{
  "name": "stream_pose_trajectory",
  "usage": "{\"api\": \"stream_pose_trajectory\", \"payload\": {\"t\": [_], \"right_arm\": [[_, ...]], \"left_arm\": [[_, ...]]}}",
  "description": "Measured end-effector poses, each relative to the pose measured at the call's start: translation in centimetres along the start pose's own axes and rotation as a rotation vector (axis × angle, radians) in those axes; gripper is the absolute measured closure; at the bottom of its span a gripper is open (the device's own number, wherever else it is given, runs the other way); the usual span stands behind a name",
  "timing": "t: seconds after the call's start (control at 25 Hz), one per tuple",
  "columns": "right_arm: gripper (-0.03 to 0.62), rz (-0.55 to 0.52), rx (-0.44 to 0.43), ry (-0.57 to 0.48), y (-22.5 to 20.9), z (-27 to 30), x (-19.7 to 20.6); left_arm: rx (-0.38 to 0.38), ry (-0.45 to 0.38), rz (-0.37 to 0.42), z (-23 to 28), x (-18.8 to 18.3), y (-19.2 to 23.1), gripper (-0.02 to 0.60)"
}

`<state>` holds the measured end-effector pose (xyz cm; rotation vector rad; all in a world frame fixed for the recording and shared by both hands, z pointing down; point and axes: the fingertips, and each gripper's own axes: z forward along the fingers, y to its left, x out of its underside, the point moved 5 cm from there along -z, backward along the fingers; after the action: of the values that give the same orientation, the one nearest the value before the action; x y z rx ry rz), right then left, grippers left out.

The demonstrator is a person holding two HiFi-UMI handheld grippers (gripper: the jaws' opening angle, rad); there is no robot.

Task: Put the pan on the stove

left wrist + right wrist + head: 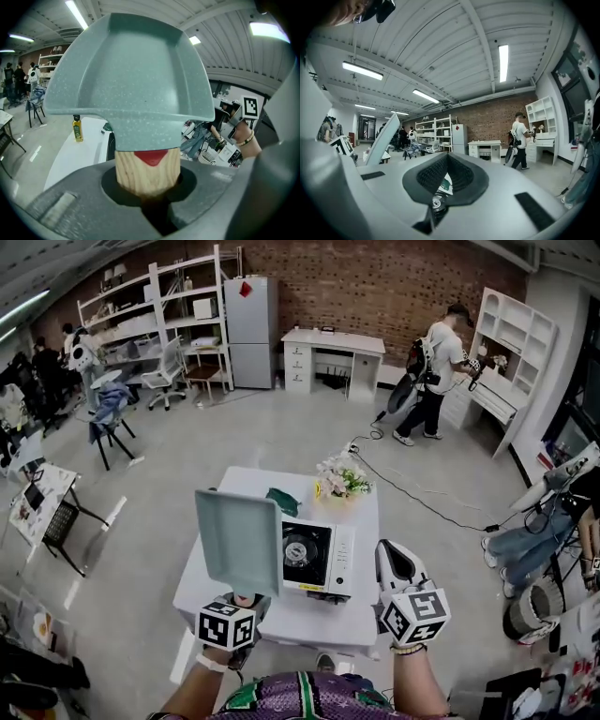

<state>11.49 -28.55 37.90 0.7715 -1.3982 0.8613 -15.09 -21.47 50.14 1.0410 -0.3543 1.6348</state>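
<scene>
A teal square pan (237,540) with a wooden handle (147,171) is held tilted nearly upright, above the left part of the white table (244,486). My left gripper (244,601) is shut on that handle; in the left gripper view the pan (126,79) fills the middle above the gripper (147,190). The white portable stove (317,559) with its black burner sits on the table just right of the pan. My right gripper (386,549) hangs by the stove's right side, shut and holding nothing. Its own view shows the pan's edge (384,138) at the left.
A bunch of flowers (342,479) and a green item (281,501) lie on the table behind the stove. A yellow oil bottle (77,129) stands on the table. Chairs, shelves, desks and a standing person (436,371) are farther off on the floor.
</scene>
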Motion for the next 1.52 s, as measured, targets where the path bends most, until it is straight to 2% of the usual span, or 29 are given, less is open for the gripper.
{"api": "stream_pose_trajectory", "payload": {"t": [0.44, 0.84, 1.2, 1.52], "right_arm": [[0.592, 0.036, -0.081, 0.028, -1.7, 2.7, 2.0], [0.592, 0.068, -0.136, 0.033, -4.1, 4.2, 3.3], [0.592, 0.096, -0.176, 0.049, -4.9, 5.0, 4.6], [0.592, 0.081, -0.223, 0.059, -4.7, 5.0, 5.2]], "left_arm": [[-0.043, 0.081, -0.02, 3.3, 0.5, -0.4, 0.508], [-0.092, 0.177, 0.005, 6.8, 0.7, -0.5, 0.508], [-0.1, 0.248, -0.033, 10.0, 1.5, 0.2, 0.508], [-0.095, 0.322, -0.076, 12.6, 3.3, 0.5, 0.508]]}}
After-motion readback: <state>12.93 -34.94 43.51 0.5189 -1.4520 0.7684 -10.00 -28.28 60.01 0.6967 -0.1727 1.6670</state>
